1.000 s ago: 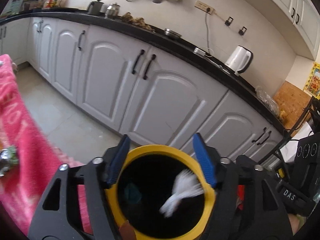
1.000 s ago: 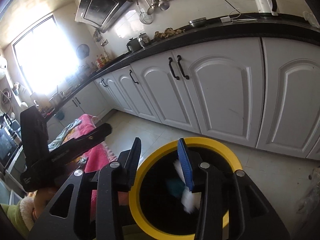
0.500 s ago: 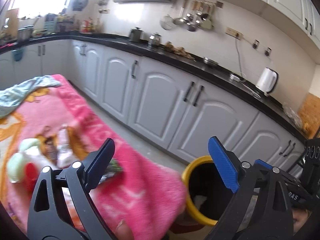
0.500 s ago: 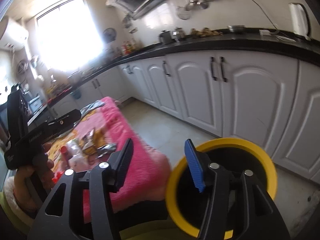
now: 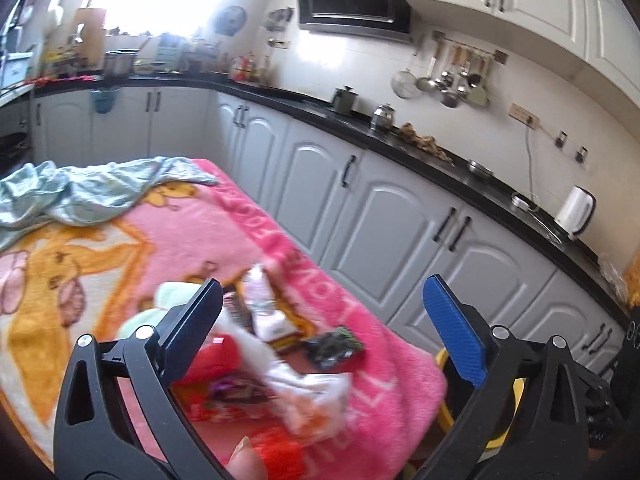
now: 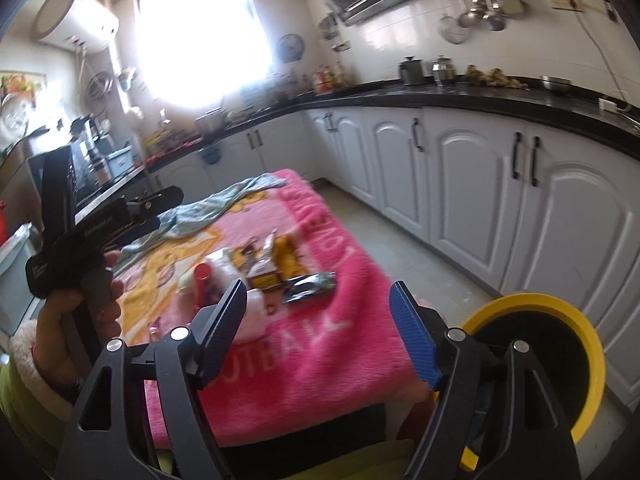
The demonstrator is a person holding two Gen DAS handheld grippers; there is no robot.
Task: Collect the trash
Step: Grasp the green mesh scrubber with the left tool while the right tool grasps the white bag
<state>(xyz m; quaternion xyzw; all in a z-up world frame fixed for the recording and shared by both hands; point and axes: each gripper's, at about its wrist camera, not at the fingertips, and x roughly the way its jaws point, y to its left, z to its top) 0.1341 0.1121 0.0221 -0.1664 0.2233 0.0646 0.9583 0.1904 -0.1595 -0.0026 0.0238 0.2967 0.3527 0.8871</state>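
A white-cabinet kitchen surrounds a pink blanket [image 6: 320, 344] carrying the trash pile [image 6: 264, 272] (too blurred to count). I see my left gripper [image 5: 324, 320] spread wide above it, holding nothing; my right gripper [image 6: 320, 332] likewise gapes empty. One yellow-rimmed bin [image 6: 560, 320] stands beside the blanket's corner.

Black gripper frames being studded with silver screws [image 6: 179, 333]; blue ribbed pads [image 5: 454, 334]; white fleecy cuff [image 6: 30, 354] being worn
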